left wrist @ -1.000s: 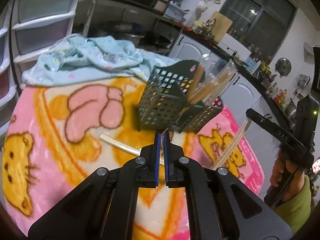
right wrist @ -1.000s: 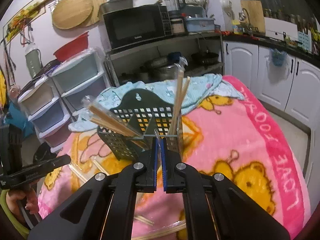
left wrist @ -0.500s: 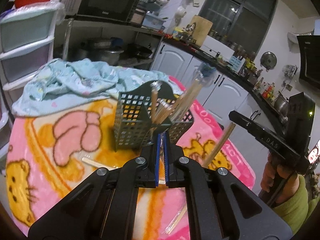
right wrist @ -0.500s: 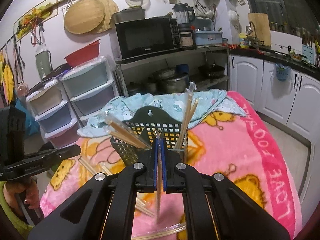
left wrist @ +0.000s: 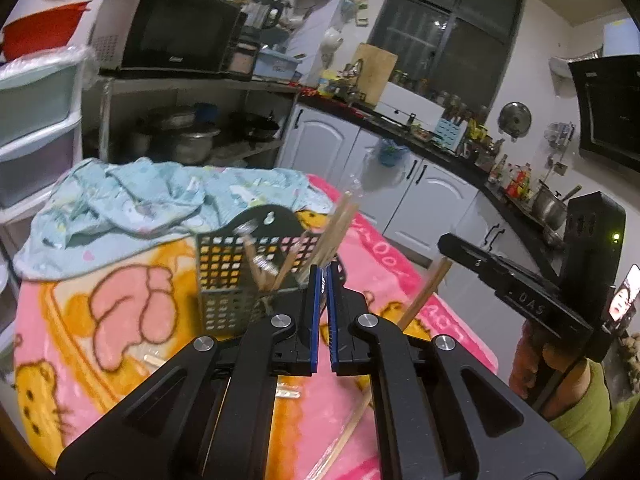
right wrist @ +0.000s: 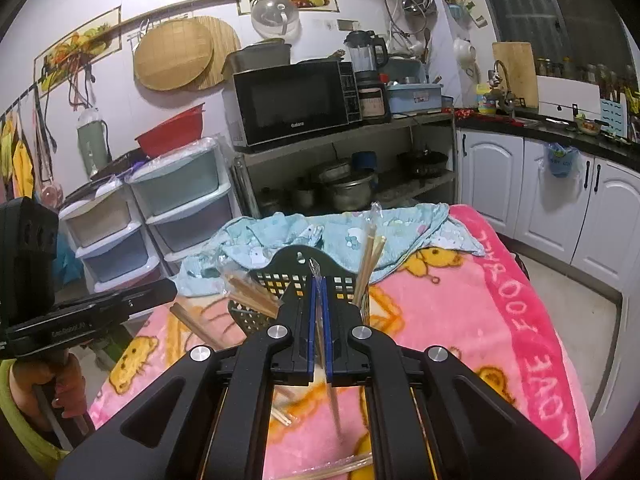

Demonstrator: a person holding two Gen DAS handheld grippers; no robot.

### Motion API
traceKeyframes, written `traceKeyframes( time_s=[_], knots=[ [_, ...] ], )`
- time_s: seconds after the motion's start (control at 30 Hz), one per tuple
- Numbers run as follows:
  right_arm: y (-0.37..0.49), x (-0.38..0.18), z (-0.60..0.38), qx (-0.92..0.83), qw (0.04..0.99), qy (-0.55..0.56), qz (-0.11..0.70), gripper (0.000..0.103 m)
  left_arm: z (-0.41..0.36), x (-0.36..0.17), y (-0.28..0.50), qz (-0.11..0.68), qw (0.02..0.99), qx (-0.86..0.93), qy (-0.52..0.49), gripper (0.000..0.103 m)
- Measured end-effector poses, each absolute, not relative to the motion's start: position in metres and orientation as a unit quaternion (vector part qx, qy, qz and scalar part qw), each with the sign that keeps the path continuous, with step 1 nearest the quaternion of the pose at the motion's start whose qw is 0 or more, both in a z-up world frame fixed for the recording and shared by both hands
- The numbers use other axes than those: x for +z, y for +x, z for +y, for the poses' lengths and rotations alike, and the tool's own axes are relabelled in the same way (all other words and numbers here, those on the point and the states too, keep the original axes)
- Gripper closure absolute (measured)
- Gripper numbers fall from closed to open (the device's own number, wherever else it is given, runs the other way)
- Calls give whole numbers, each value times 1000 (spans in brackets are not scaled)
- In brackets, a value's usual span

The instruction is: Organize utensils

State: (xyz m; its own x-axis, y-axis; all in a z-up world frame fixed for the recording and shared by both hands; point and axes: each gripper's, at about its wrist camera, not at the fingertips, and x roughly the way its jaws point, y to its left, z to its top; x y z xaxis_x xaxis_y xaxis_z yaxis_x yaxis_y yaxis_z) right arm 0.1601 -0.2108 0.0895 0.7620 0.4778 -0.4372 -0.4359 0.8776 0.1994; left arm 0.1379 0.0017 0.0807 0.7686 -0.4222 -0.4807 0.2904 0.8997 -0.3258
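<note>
Kitchen clutter rings the scene: a black microwave (right wrist: pixel 294 100) on a metal shelf with pots below, stacked plastic drawers (right wrist: pixel 148 220) at left, white cabinets (right wrist: pixel 560 196) at right under a dark counter. Low in both views a table is covered by a pink cartoon blanket (right wrist: pixel 460 308), with a pale blue cloth (right wrist: pixel 340 232) bunched at its far end.

On the blanket stands a dark perforated utensil holder (left wrist: pixel 236 276) with wrapped chopsticks (left wrist: pixel 336 228) leaning out of it; more wrapped pairs lie loose on the blanket at the bottom of the frames.

The left tongs (left wrist: pixel 323 280) are closed, and whether anything is nipped between them cannot be told. The right tongs (right wrist: pixel 318 292) are clamped on a clear-wrapped chopstick pair (right wrist: pixel 334 412) that runs through the jaws and hangs below them.

Compared with a second ago, both views have risen: the holder sits lower and smaller, more wall and window show, and the holder no longer appears tilted in the left view.

Readable writing: "Galanz" on the microwave, "LOVE FOOREL" upside down along the blanket's edge, and "DAS" on the opposite tool in the left view.
</note>
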Motion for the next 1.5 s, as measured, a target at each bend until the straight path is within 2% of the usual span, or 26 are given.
traceKeyframes(
  time_s=[0.83, 1.5],
  knots=[
    [152, 122, -227, 243, 947, 62, 201, 100, -35, 128, 149, 239, 931, -260, -91, 102],
    [166, 198, -215, 258, 957, 40, 125, 100, -7, 193, 169, 172, 954, -231, -87, 102]
  ],
)
